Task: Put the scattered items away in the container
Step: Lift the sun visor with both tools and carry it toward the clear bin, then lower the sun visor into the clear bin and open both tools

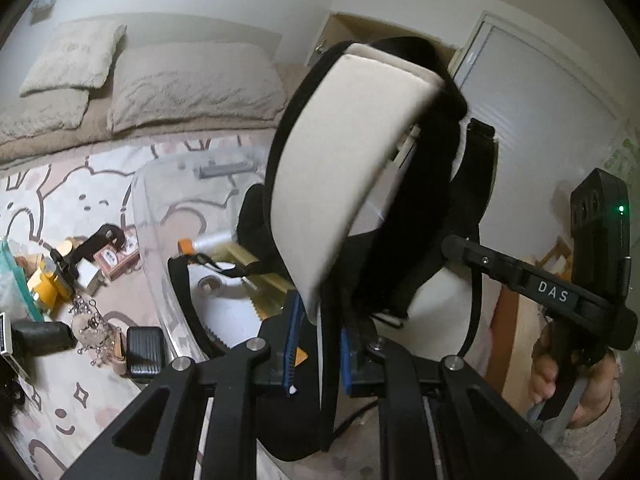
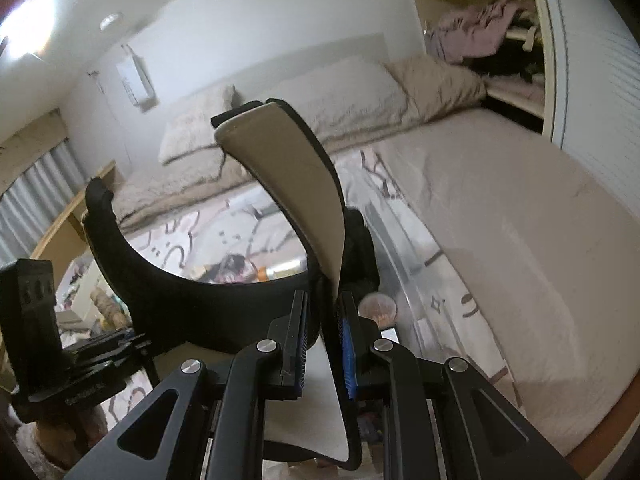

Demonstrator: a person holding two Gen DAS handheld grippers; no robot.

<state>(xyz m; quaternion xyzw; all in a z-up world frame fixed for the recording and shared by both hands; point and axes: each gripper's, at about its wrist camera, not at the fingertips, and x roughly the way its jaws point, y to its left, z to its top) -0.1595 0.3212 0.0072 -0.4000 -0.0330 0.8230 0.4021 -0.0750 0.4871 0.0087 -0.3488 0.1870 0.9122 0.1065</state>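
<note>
A black support brace with a cream padded lining (image 1: 340, 168) hangs in the air over a clear plastic bin (image 1: 160, 240) on the bed. My left gripper (image 1: 318, 354) is shut on the brace's lower edge. My right gripper (image 2: 324, 344) is shut on another edge of the same brace (image 2: 296, 192); its body also shows in the left wrist view (image 1: 536, 284). A strap of the brace (image 1: 192, 280) dangles into the bin, which holds a white bottle with an orange cap (image 1: 204, 244).
Scattered items lie on the patterned blanket left of the bin: a black case (image 1: 145, 350), a pink box (image 1: 116, 258), yellow packets (image 1: 52, 284), a beaded chain (image 1: 90, 324). Pillows (image 1: 192, 84) lie behind. An open closet (image 2: 492, 48) stands at the right.
</note>
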